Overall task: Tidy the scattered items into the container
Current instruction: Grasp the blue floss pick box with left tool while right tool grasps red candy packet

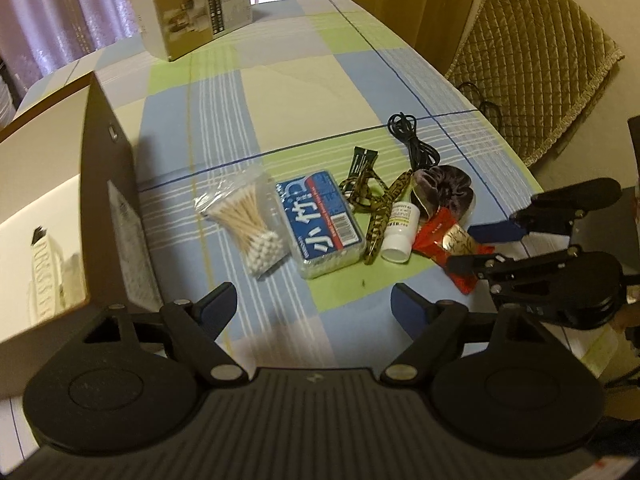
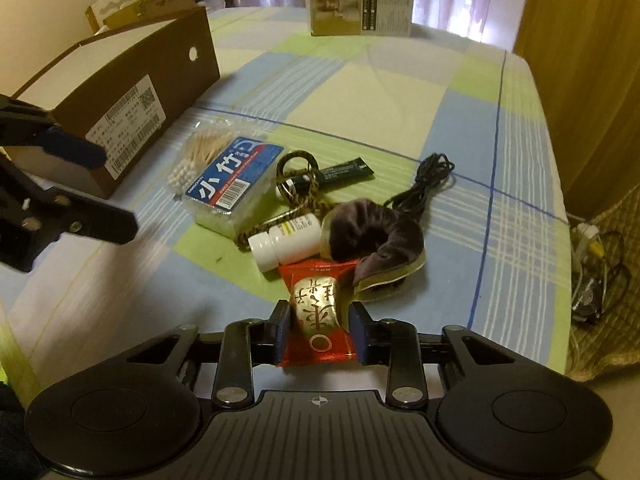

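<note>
While the box (image 2: 120, 92) stands open-topped at the far left of the counter (image 2: 400, 92), everything else lies to its right in a loose row. Nearest the box is the swab bag (image 1: 252, 224), touching the blue tub (image 1: 320, 224) on its right. Right of the tub come the patterned strap (image 2: 298, 184) and a dark sachet (image 2: 346, 170), then the white bottle (image 2: 286, 240) lying on its side, the dark scrunchie (image 2: 372, 236), and the black cable (image 2: 424, 184) farthest from the box. The red packet (image 2: 316, 320) sits at the near right end of that row, just under the scrunchie's edge, and the right claw (image 2: 320, 334) is closed on it, one pad on each long side, so the packet's long axis runs straight out along the fingers. The left claw (image 1: 312, 308) hangs spread wide and empty over bare cloth just right of the box, in front of the swabs and tub. What the next move turns on, as I judge it, is that the box lies well to the left of the gripped packet, across the whole row: the right claw must lift clear of the scrunchie and carry leftward over the bottle and tub to reach the opening. The left claw is nearer the box and stands partly in that path.
</note>
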Tool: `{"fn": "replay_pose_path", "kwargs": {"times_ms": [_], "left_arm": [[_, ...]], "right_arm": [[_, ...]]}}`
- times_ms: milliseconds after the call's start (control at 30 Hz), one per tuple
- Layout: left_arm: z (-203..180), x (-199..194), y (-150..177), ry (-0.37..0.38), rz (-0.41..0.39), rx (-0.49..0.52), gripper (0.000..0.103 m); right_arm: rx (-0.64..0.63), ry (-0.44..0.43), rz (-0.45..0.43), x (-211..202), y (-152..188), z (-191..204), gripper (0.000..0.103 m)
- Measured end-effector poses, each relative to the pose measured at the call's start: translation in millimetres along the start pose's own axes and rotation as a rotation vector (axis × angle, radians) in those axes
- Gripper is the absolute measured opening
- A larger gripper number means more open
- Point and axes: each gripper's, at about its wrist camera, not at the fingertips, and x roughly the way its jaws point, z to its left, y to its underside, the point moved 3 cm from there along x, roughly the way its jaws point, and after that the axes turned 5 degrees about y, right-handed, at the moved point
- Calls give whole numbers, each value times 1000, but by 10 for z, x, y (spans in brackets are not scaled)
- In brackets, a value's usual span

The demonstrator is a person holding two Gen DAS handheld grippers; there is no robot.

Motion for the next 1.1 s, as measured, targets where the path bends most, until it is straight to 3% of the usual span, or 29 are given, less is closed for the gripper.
{"fn": "replay_pose_path", "kwargs": {"times_ms": [133,267,333,400,500,767,900,1100], "left_arm": [[-8,114,-106,26,-11,4,77],[0,238,-228,49,-41,1,62],[-1,317,-281,54,-53,16,61],[2,427,-328,52,-45,30,51],[44,586,-368,52,-13,9,49],[83,793,-401,32,28,6,63],[97,857,-387,15,48,10,56],[131,749,-236,15,69,15,55]], "right_arm": [[24,7,32,-63,49,-70,25],[61,20,48,-128,113,-168,24],[84,31,52,-148,142,-220,24],[105,34,54,-163,153,-267,24],[122,43,55,-166,152,-304,24],[142,42,58,-114,142,-338,25],[143,45,55,-99,136,-340,25],[135,44,58,-94,129,-345,25]]}}
